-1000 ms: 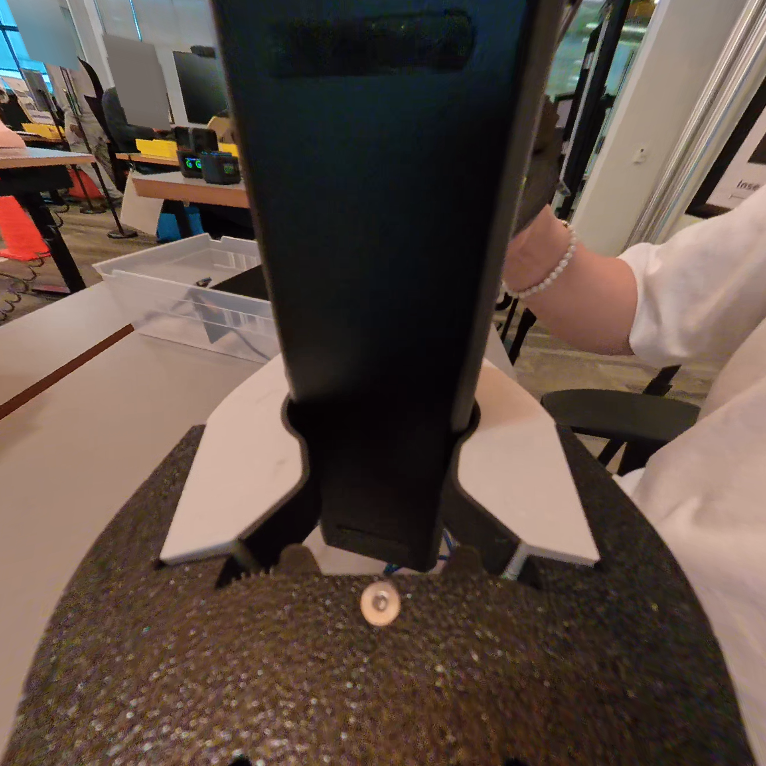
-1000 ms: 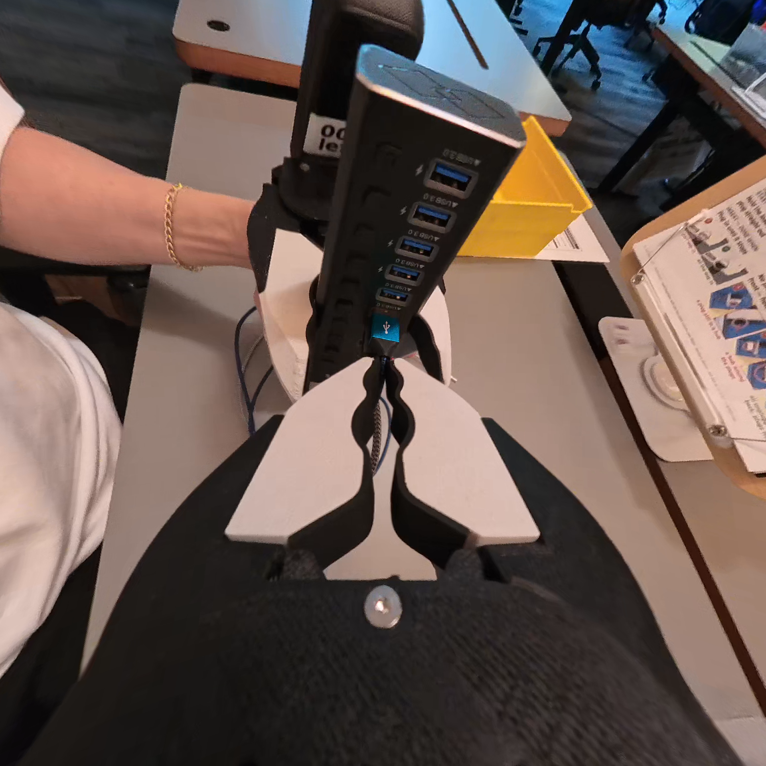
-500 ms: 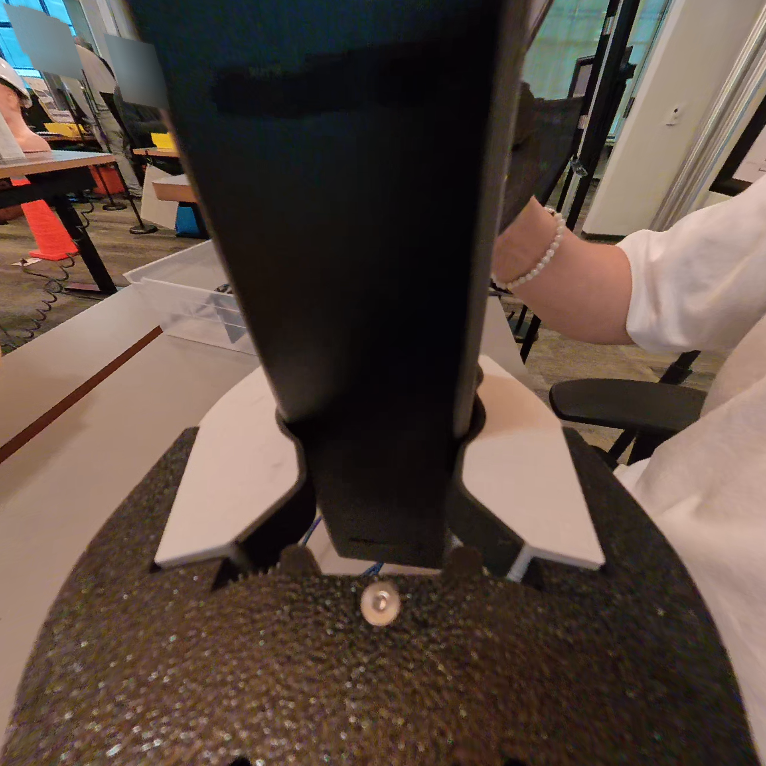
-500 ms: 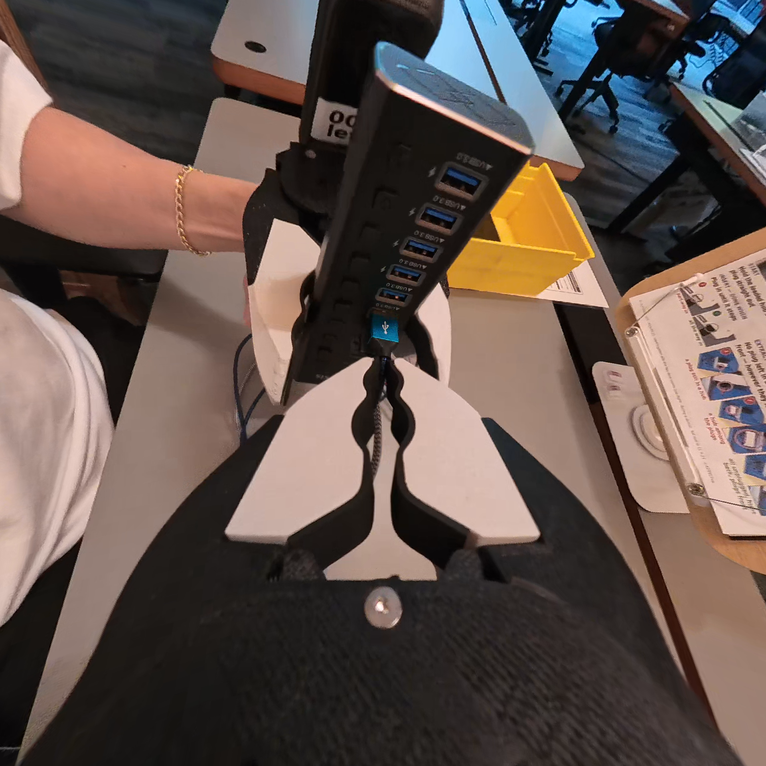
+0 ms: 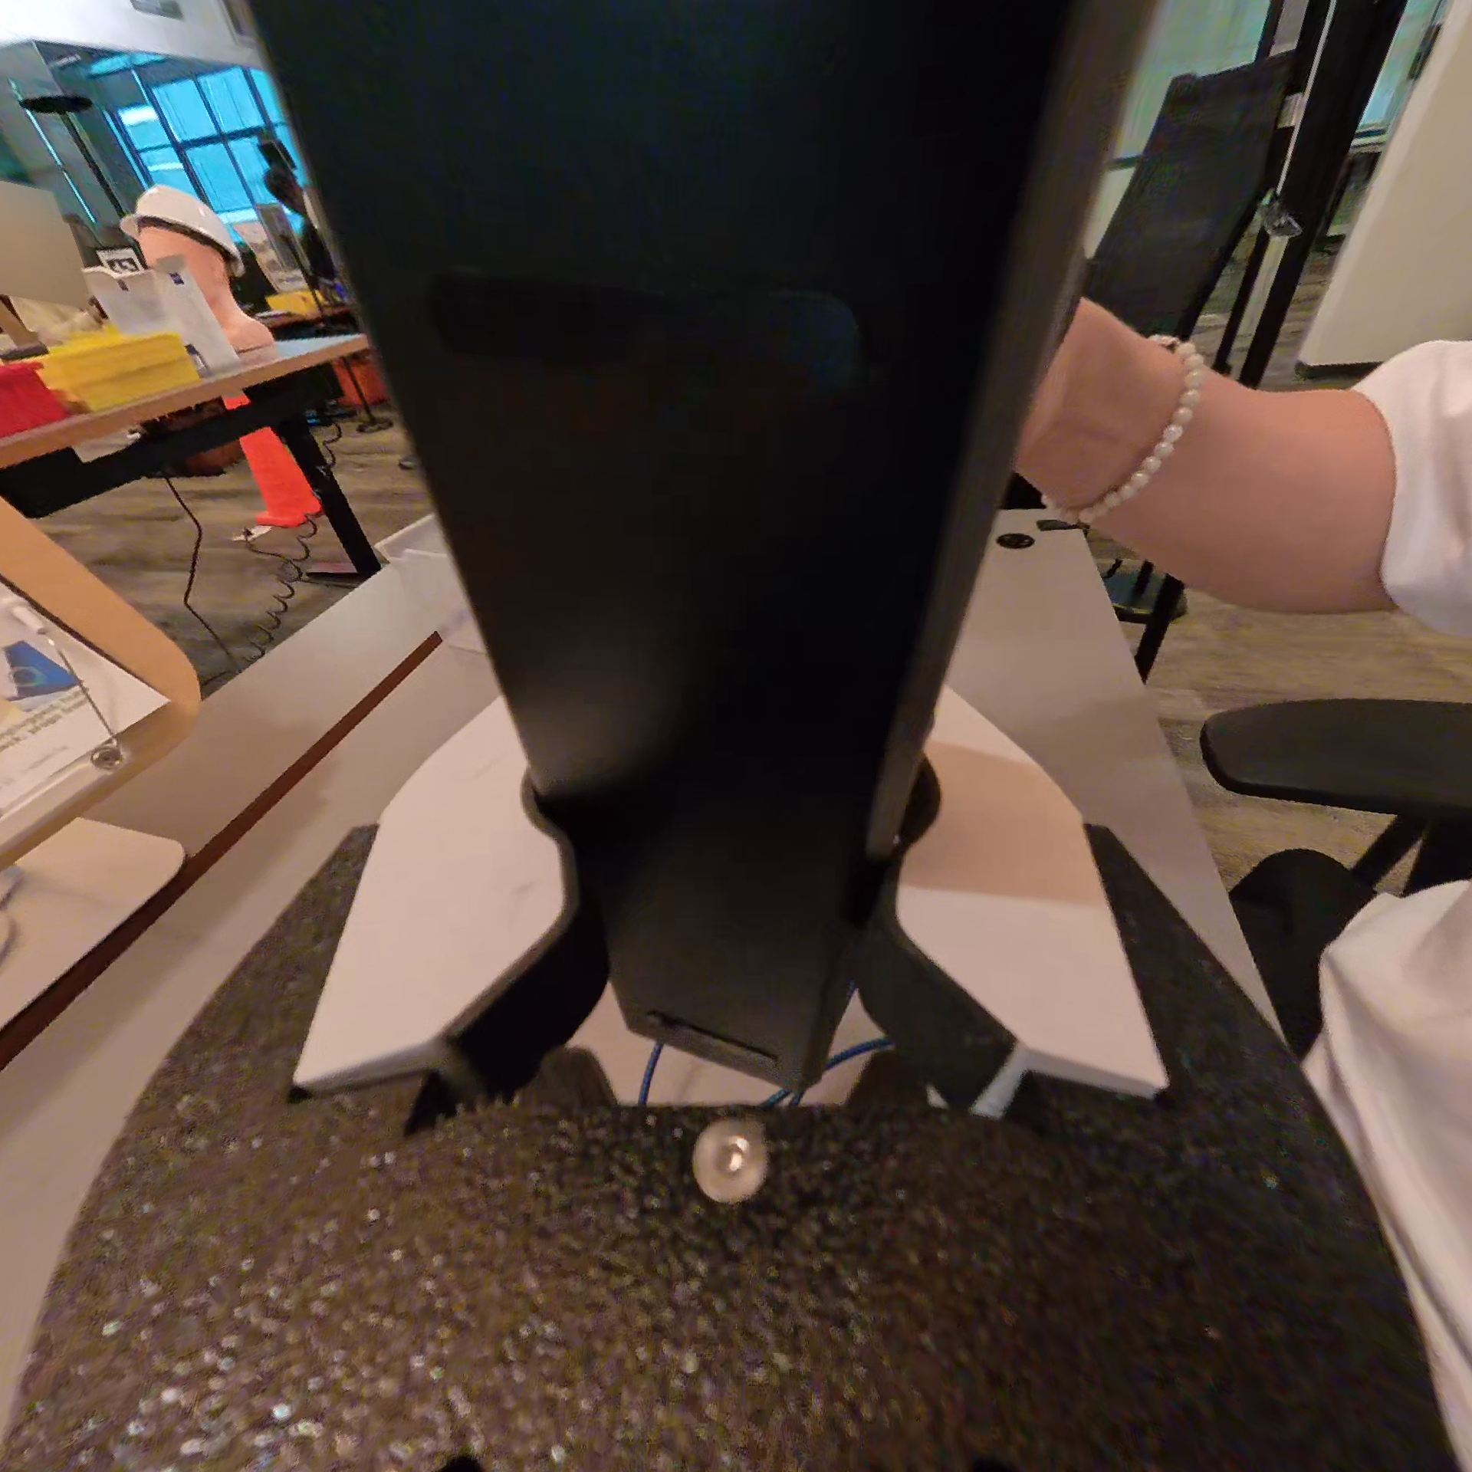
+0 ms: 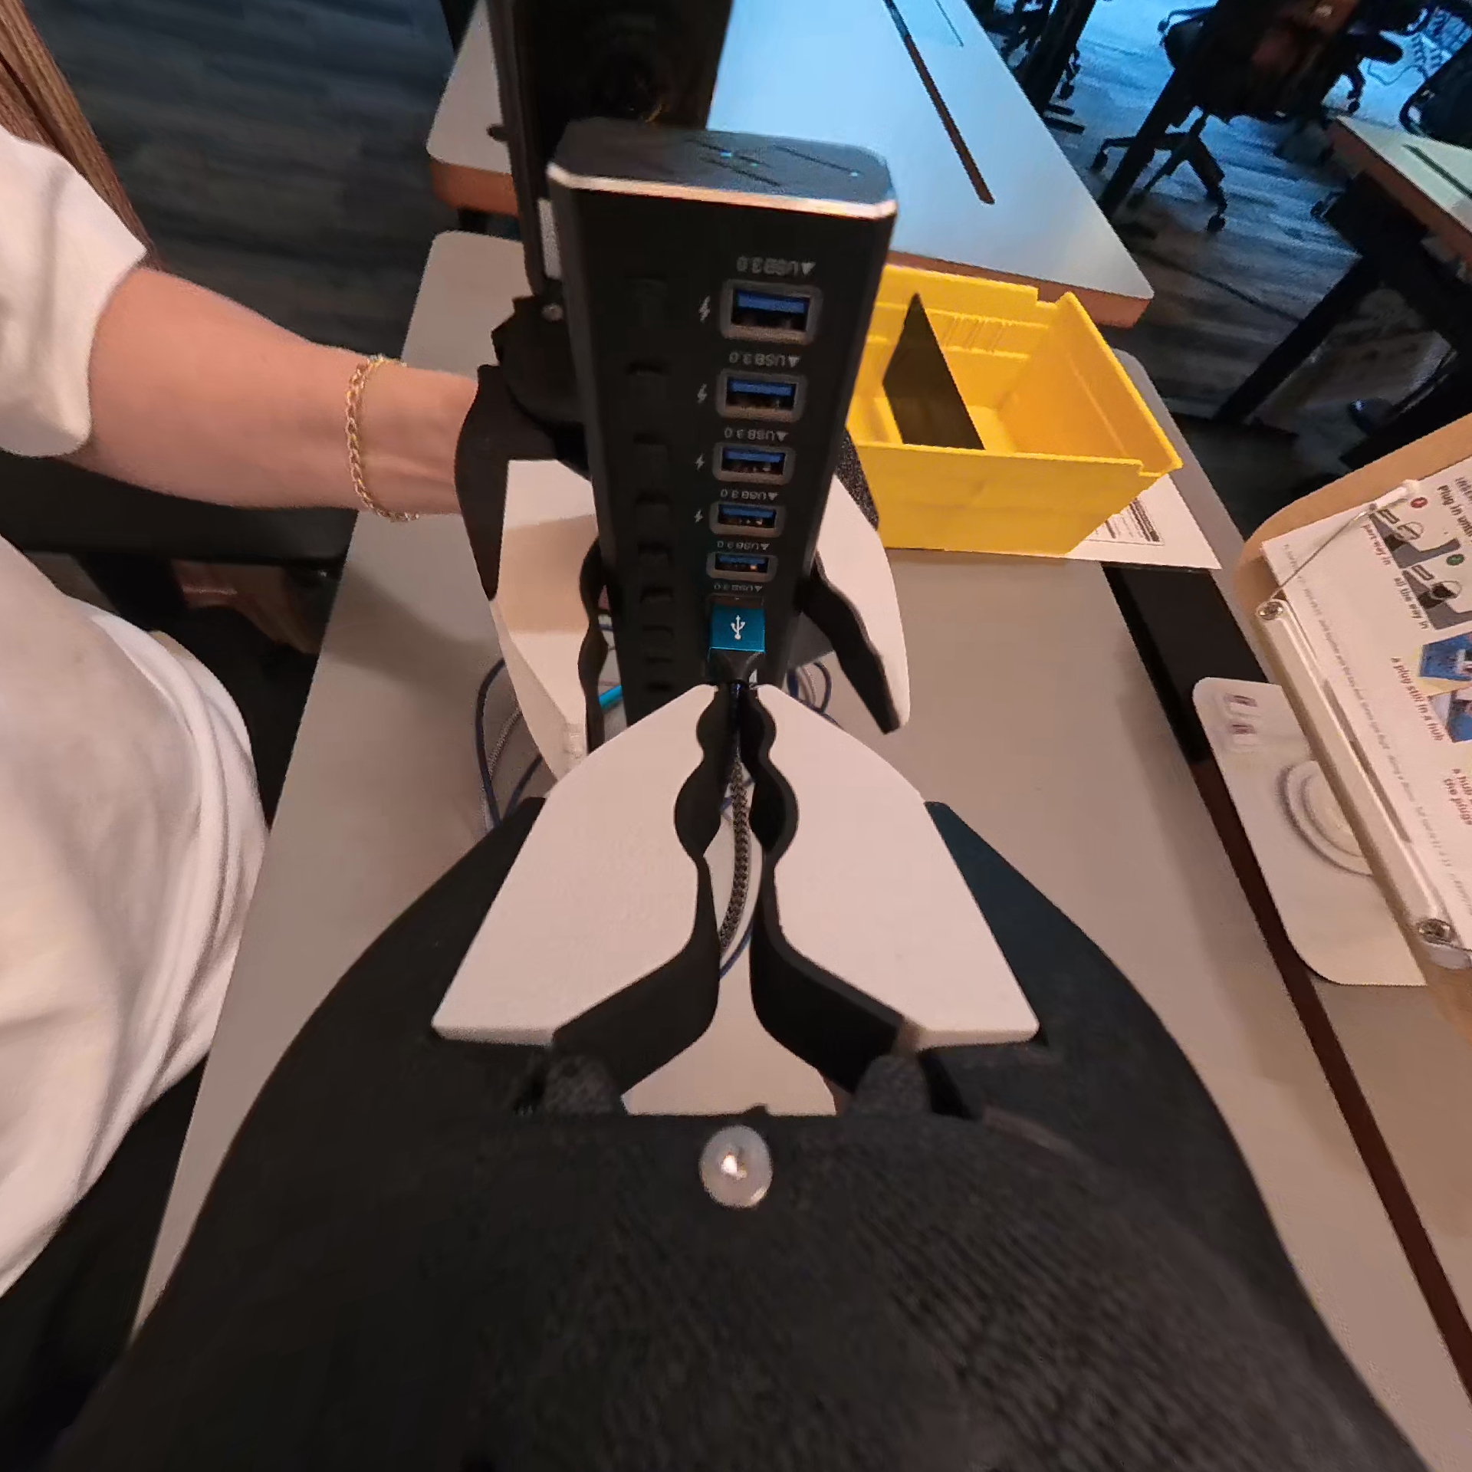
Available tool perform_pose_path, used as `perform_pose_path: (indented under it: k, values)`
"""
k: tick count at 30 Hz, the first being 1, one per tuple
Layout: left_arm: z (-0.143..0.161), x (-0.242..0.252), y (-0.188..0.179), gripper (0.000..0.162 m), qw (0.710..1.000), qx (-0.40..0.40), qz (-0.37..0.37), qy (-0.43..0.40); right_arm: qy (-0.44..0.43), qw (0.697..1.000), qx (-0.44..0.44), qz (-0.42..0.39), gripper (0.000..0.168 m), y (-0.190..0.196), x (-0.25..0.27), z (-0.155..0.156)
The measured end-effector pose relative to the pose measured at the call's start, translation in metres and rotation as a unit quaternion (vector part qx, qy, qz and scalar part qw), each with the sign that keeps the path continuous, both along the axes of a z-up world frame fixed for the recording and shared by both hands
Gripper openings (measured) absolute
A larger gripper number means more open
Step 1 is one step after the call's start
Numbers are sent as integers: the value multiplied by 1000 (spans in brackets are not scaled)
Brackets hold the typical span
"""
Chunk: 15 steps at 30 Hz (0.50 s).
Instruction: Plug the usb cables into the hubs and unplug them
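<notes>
A grey table carries everything here, and above it the black multi-port USB hub stands on end, clamped near its base by the left gripper, whose jaws press on the hub's two sides; the hold looks meant to brace the body and turn its column of blue ports toward the other tool. In the left wrist view the hub's plain back fills most of the frame. The right gripper has its jaws closed on the braided USB cable just behind the blue plug, which sits in the lowest port, the five ports above it vacant. Gripping that close to the plug probably keeps the cable from buckling, so push or pull runs straight along the socket; whether the plug is fully seated I cannot tell. Behind the hub on the right, a yellow plastic bin rests on the table and holds a dark, flat panel leaning inside it. Thin blue wires loop on the table below the hub
</notes>
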<state>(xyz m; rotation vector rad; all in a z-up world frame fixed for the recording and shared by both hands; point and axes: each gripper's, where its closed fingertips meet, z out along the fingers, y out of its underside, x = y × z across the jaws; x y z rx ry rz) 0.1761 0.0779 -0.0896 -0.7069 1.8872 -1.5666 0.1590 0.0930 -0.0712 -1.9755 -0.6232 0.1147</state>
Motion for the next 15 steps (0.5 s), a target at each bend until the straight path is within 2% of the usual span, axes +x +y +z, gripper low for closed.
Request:
perform_pose_path:
  k: [4, 15]
  values:
    - [-5, 1, 1, 79, 1000, 27, 9, -9, -22, 999, -22, -17, 4, -2, 2, -10]
    - [-24, -3, -10, 79, 1000, 2, -17, 10, -100, 992, -57, -49, 4, -14, 2, -30]
